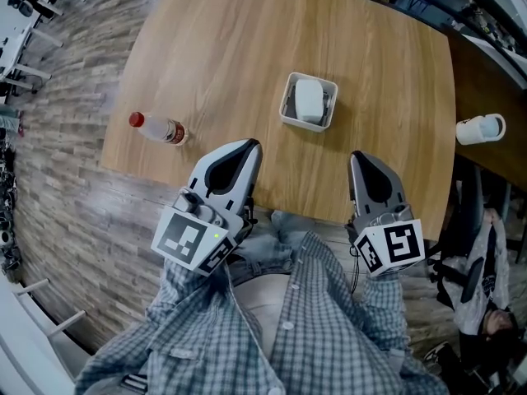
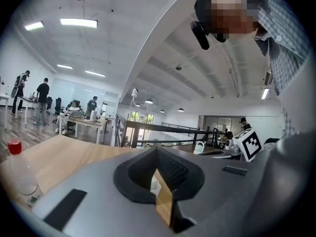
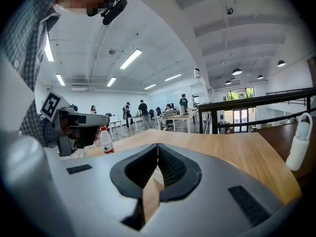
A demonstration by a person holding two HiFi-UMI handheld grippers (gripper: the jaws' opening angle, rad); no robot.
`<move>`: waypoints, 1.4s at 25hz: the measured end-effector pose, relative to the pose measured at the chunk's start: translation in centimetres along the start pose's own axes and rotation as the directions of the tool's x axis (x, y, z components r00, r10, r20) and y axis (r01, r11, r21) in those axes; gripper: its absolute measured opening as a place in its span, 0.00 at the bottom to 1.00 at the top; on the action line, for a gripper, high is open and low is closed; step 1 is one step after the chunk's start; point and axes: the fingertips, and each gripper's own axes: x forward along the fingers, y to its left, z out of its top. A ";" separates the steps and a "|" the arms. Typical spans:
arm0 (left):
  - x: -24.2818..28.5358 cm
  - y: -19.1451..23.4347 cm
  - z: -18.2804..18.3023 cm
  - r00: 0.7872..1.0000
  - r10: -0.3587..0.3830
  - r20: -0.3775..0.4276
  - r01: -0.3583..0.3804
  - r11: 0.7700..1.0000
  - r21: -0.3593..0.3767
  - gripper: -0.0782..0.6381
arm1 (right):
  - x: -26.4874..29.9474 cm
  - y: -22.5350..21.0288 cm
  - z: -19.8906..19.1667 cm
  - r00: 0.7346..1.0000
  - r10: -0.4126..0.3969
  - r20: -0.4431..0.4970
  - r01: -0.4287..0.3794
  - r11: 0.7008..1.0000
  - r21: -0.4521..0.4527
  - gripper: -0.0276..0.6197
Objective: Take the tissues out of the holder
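Broad light-wood table (image 1: 247,56), its near edge at the person's lap; the grey left gripper (image 1: 251,144) and grey right gripper (image 1: 356,155) both hover over that edge, jaws pressed together, nothing between them. White rectangular plastic holder (image 1: 286,107) sits mid-table, well ahead of both, with the folded white tissues (image 1: 310,99) inside it. Judged: task not begun, so reach, opening, grasp and lift-out all remain

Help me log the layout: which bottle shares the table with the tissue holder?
The red-capped clear bottle, left of the holder on the light table. The white bottle is apart, on the darker table at right.
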 end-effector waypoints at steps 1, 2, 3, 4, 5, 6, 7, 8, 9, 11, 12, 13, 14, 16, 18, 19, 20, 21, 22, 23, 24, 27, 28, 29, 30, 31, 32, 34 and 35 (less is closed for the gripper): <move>0.0 -0.1 0.1 1.000 0.002 -0.001 -0.002 1.000 0.000 0.12 | -0.1 -0.2 0.0 1.000 -0.004 -0.002 0.004 1.000 0.003 0.06; 0.1 -0.2 0.2 1.000 0.005 -0.001 -0.005 1.000 0.001 0.12 | -0.1 -0.4 0.1 1.000 -0.007 -0.004 0.007 1.000 0.002 0.06; 0.1 -0.2 0.3 1.000 0.007 0.000 -0.007 1.000 0.002 0.12 | -0.1 -0.5 0.3 1.000 -0.008 -0.003 0.008 1.000 -0.003 0.06; 0.0 -0.2 0.3 1.000 0.009 0.000 -0.009 1.000 0.005 0.12 | 0.0 -0.6 0.4 1.000 -0.007 0.001 0.007 1.000 -0.006 0.06; 0.0 -0.2 0.4 1.000 0.009 0.000 -0.009 1.000 0.008 0.12 | 0.1 -0.6 0.6 1.000 -0.006 0.007 0.006 1.000 -0.007 0.06; -0.1 -0.2 0.4 1.000 0.007 -0.003 -0.007 1.000 0.011 0.12 | 0.3 -0.5 0.7 1.000 -0.004 0.012 0.004 1.000 -0.008 0.06; -0.2 -0.1 0.4 1.000 0.004 -0.005 -0.004 1.000 0.013 0.12 | 0.5 -0.4 0.8 1.000 -0.004 0.014 0.004 1.000 -0.010 0.06; -0.2 0.1 0.4 1.000 0.000 -0.007 0.000 1.000 0.013 0.12 | 0.8 -0.2 0.8 1.000 -0.006 0.013 0.006 1.000 -0.011 0.06; -0.1 0.4 0.5 1.000 -0.002 -0.007 0.003 1.000 0.012 0.12 | 1.2 -0.1 0.9 1.000 -0.009 0.010 0.009 1.000 -0.014 0.06; 0.2 0.8 0.6 1.000 -0.008 -0.004 0.008 1.000 0.007 0.12 | 1.8 0.1 0.9 1.000 -0.011 0.004 0.011 1.000 -0.020 0.06; 0.4 1.0 0.7 1.000 -0.012 -0.004 0.012 1.000 0.005 0.12 | 2.0 0.2 0.9 1.000 -0.011 0.001 0.011 1.000 -0.021 0.06; 0.6 1.1 0.7 1.000 -0.016 -0.004 0.016 1.000 0.004 0.12 | 2.2 0.2 1.0 1.000 -0.008 -0.003 0.008 1.000 -0.023 0.06; 0.8 1.3 0.8 1.000 -0.020 -0.005 0.020 1.000 0.003 0.12 | 2.5 0.4 1.0 1.000 -0.002 -0.006 0.002 1.000 -0.028 0.06; 1.2 1.8 0.9 1.000 -0.026 -0.007 0.026 1.000 0.003 0.12 | 3.1 0.7 1.2 1.000 0.010 -0.009 -0.010 0.999 -0.040 0.06; 1.5 2.3 0.9 0.999 -0.030 -0.010 0.030 1.000 0.002 0.12 | 3.8 0.8 1.3 1.000 0.008 -0.011 -0.009 0.999 -0.049 0.06; 1.5 2.5 0.9 0.999 -0.032 -0.014 0.032 0.999 0.002 0.12 | 4.2 0.8 1.3 1.000 0.004 -0.012 -0.005 0.999 -0.048 0.06; 1.5 2.7 0.8 0.999 -0.034 -0.018 0.034 0.999 0.000 0.12 | 4.5 0.8 1.2 1.000 -0.001 -0.011 0.000 0.999 -0.041 0.06; 1.5 2.9 0.7 0.999 -0.036 -0.022 0.036 0.999 -0.002 0.12 | 4.8 0.8 1.2 1.000 -0.009 -0.012 0.009 0.999 -0.031 0.06; 1.5 3.1 0.6 0.999 -0.037 -0.026 0.037 0.999 -0.004 0.12 | 5.0 0.6 1.2 1.000 -0.024 -0.016 0.023 1.000 -0.020 0.06; 1.6 3.4 0.6 0.999 -0.039 -0.029 0.039 0.999 -0.006 0.12 | 5.3 0.4 1.1 0.999 -0.042 -0.024 0.042 0.999 -0.015 0.06; 1.7 3.6 0.5 0.999 -0.040 -0.033 0.040 0.999 -0.008 0.12 | 5.7 0.2 0.9 0.998 -0.060 -0.035 0.060 0.998 -0.019 0.06; 2.1 4.4 0.4 0.998 -0.044 -0.044 0.044 0.999 -0.011 0.12 | 7.0 0.1 0.2 0.994 -0.082 -0.075 0.077 0.995 -0.065 0.06; 2.2 4.6 0.3 0.998 -0.044 -0.048 0.043 0.999 -0.012 0.12 | 7.4 0.1 -0.1 0.993 -0.084 -0.088 0.078 0.995 -0.069 0.06; 2.3 4.9 0.3 0.998 -0.043 -0.051 0.043 0.999 -0.014 0.12 | 7.8 0.0 -0.4 0.991 -0.086 -0.098 0.081 0.995 -0.063 0.06; 2.4 5.1 0.2 0.998 -0.042 -0.053 0.042 0.999 -0.016 0.12 | 8.1 0.0 -0.7 0.990 -0.091 -0.106 0.086 0.995 -0.051 0.06; 2.4 5.3 0.2 0.998 -0.041 -0.053 0.041 0.999 -0.019 0.12 | 8.5 -0.1 -1.0 0.989 -0.097 -0.112 0.093 0.995 -0.038 0.06; 2.4 5.4 0.3 0.998 -0.041 -0.052 0.040 0.999 -0.023 0.12 | 8.7 -0.3 -1.2 0.988 -0.104 -0.118 0.101 0.994 -0.029 0.06; 2.5 5.6 0.4 0.998 -0.041 -0.049 0.040 0.999 -0.029 0.12 | 9.3 -0.6 -1.6 0.984 -0.116 -0.133 0.114 0.993 -0.027 0.06; 2.6 5.7 0.4 0.998 -0.042 -0.050 0.041 0.999 -0.029 0.12 | 9.5 -0.7 -1.8 0.983 -0.120 -0.141 0.117 0.993 -0.033 0.06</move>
